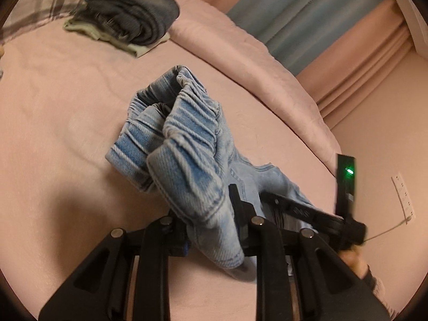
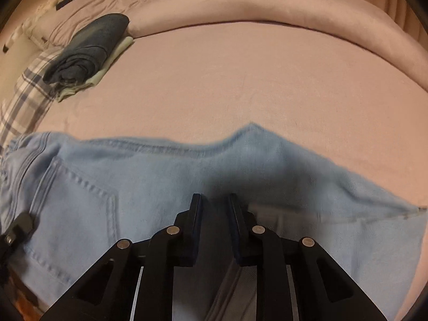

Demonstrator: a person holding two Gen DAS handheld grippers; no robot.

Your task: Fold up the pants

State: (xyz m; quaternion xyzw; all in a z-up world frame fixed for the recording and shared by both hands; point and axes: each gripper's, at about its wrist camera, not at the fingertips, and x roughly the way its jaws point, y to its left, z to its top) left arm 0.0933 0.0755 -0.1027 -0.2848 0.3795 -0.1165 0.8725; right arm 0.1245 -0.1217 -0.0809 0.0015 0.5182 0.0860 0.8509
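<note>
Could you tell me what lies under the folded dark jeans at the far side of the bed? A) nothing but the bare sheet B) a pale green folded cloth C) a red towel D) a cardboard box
B: the folded dark jeans rest on a pale green folded cloth whose edges stick out beneath them.

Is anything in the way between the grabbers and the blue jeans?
No. The left hand-held gripper already pinches the light blue jeans, and the right hand-held gripper sits right over them. The dark folded pile lies far off.

Folded dark garment on bed
</note>
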